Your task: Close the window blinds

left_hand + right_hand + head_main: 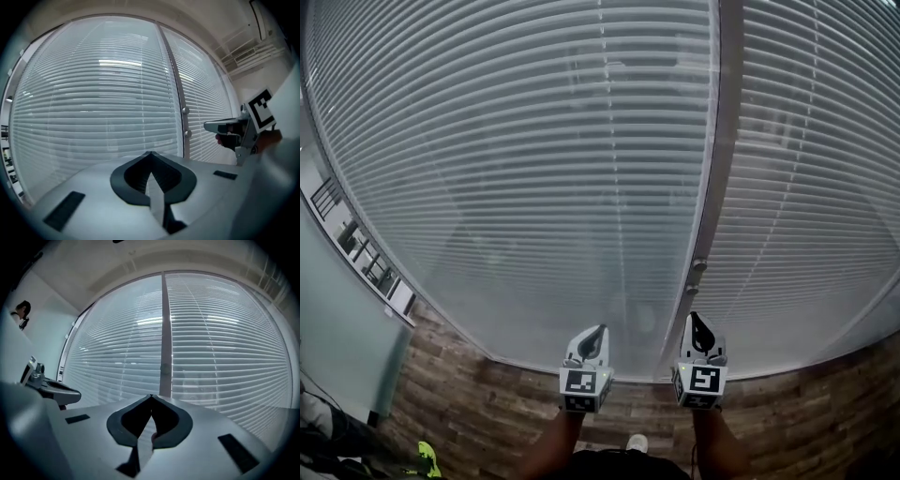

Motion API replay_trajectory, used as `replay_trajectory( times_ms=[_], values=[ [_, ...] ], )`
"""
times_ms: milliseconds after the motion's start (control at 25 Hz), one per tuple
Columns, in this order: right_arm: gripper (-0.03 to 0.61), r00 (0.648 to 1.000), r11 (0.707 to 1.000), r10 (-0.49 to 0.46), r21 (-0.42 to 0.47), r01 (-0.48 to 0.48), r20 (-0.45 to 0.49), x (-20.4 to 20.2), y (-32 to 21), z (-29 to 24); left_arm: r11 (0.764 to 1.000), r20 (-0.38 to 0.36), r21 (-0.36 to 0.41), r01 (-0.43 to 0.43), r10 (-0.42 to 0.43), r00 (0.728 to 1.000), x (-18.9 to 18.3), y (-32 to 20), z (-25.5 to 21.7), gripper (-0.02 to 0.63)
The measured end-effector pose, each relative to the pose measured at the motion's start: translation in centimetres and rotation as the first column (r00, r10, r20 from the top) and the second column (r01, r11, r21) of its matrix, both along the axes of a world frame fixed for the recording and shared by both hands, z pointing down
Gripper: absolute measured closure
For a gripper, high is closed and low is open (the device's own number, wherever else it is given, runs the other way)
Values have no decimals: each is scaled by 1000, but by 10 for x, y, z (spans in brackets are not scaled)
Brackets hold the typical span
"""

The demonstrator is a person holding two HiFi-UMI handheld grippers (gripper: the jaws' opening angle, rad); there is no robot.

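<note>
**A:** Jaws first: our left gripper point(598, 332) and right gripper point(696, 320), low centre, are both pinched together on nothing.

**B:** Blinds point(534, 159) fill the frame above. Light, bendy slats point(487, 234), we reckon, so we'd want a tilt control, but we see none.

The window blinds point(534, 169) run off the top, left and right edges of the head view, so their upper end is out of frame. Along the bottom edge both forearms point(553, 445) are cut off behind the left claw point(598, 330) and the right claw point(696, 319). A yellow-green thing point(425, 457) at lower left is clipped and too small to name, as is a pale thing point(637, 442) at bottom centre. The framed panels point(366, 258) at the left edge are blurred. In the right gripper view, a dark thing point(21, 312) at upper left is too small to tell. Whether anything thin sits between the right claw's closed jaws cannot be told
</note>
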State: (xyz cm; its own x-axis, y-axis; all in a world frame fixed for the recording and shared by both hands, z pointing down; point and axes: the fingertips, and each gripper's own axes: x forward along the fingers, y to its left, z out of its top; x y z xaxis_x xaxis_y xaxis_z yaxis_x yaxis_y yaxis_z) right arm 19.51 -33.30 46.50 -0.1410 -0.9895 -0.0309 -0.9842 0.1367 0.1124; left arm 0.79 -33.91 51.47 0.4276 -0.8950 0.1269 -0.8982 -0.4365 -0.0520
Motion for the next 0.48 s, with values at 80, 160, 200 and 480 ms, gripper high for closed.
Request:
replay_trajectory(
  times_ms=[80, 160, 200, 480],
  values=[
    [575, 1000, 1000, 7, -18, -7, -8, -8, 11, 0, 1000, -2, 3, -10, 10, 1000, -2, 5, -7, 617],
    [575, 1000, 999, 19, -45, -19, -8, -17, 23, -3, 1000, -8, 14, -22, 22, 1000, -4, 13, -22, 617],
    [575, 1000, 998, 25, -55, -25, -5, -21, 29, -4, 999, -14, 20, -29, 29, 999, -5, 17, -28, 617],
    [575, 999, 997, 1, -83, 2, 32, -57, 88, 12, 998, -54, 4, -55, 55, 997, -37, 71, -28, 617]
  ],
)
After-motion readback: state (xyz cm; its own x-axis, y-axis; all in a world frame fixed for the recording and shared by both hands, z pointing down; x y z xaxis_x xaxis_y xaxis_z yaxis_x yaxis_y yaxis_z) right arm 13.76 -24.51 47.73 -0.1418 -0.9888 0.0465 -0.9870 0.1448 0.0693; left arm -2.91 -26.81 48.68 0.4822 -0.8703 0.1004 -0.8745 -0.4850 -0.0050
